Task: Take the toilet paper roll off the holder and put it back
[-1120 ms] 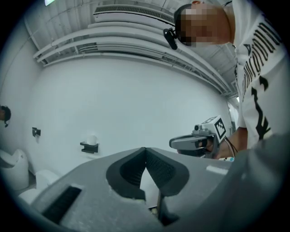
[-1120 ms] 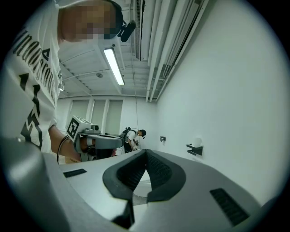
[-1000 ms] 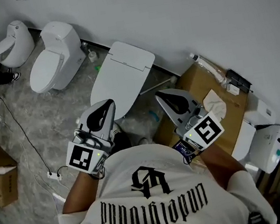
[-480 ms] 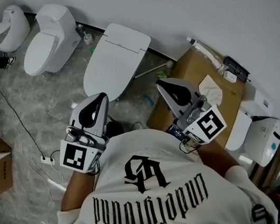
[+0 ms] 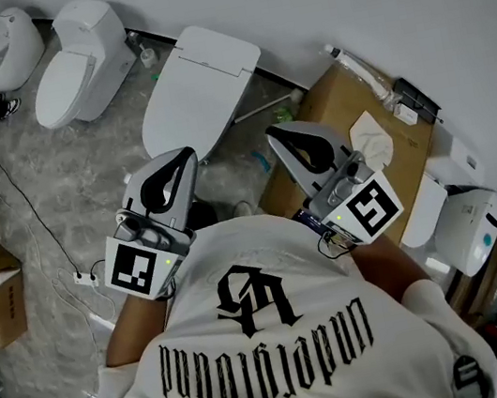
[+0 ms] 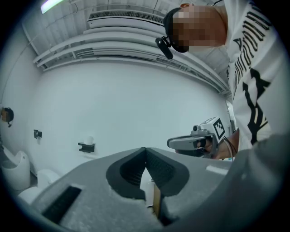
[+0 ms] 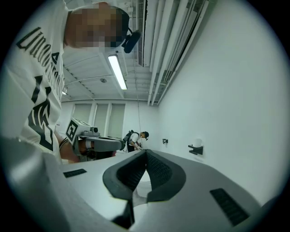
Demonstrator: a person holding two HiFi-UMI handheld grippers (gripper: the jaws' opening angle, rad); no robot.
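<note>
I read the left gripper (image 5: 186, 156) as fully closed: its two jaws meet tip to tip with nothing between them. The right gripper (image 5: 273, 133) is the same, jaws together and empty. Both are held level in front of the person's chest, side by side but apart.

Below and just ahead of them are a toilet (image 5: 197, 93) with its lid down and, to the right, a cardboard box (image 5: 349, 123).

The toilet paper roll (image 6: 89, 141) shows as a small pale shape sitting on the dark holder (image 6: 85, 147), which is fixed to the white wall (image 6: 118, 104). It is well apart from both grippers. In the left gripper view it lies to the left of the jaw tips, and in the right gripper view to their right. Neither gripper touches it.
</note>
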